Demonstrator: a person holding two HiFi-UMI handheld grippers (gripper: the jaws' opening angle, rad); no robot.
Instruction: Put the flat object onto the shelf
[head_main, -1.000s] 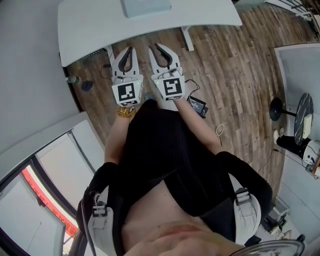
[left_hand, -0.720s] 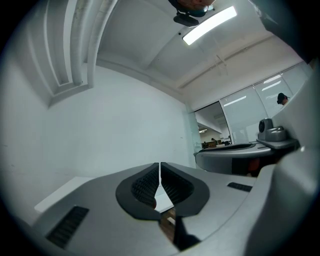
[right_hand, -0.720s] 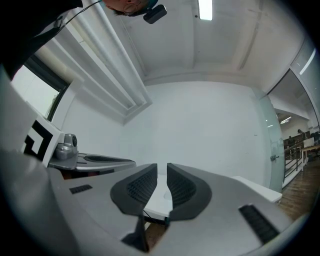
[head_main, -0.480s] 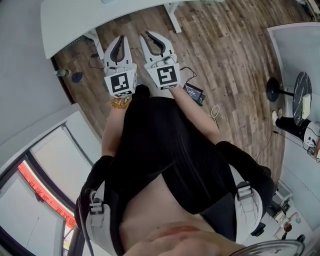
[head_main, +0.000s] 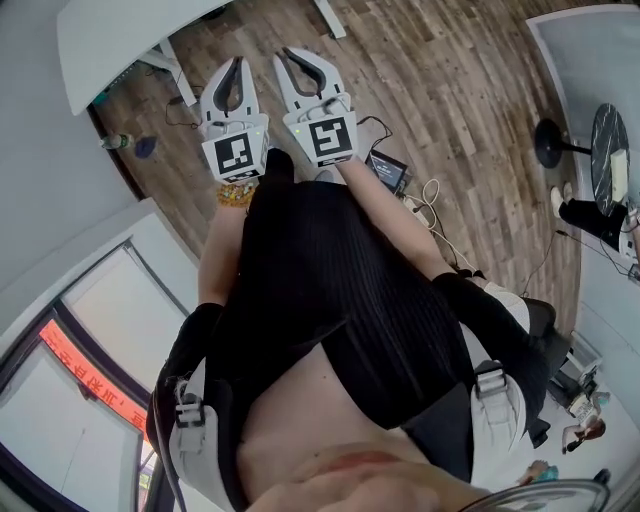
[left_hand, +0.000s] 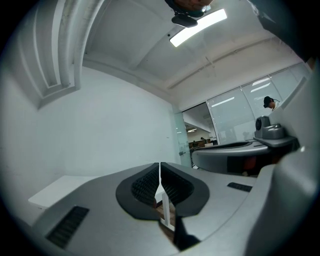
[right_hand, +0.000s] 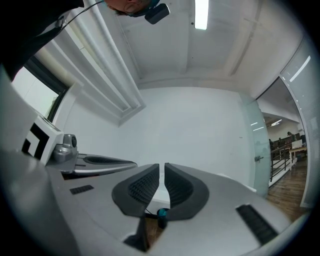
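No flat object and no shelf show in any view. In the head view both grippers are held side by side in front of the person's black-clad body, above the wooden floor. My left gripper is shut with nothing in it; in the left gripper view its pads meet along a line. My right gripper is closing to a thin slit, and nothing lies between its jaws in the right gripper view.
A white table stands at the upper left, with a small bottle on the floor beside it. A black device and loose cables lie on the floor to the right. A black stand is at the far right.
The head view has swung, so the white table has slid toward the upper left corner. Both grippers stay in front of the body. The right jaws have drawn closer together.
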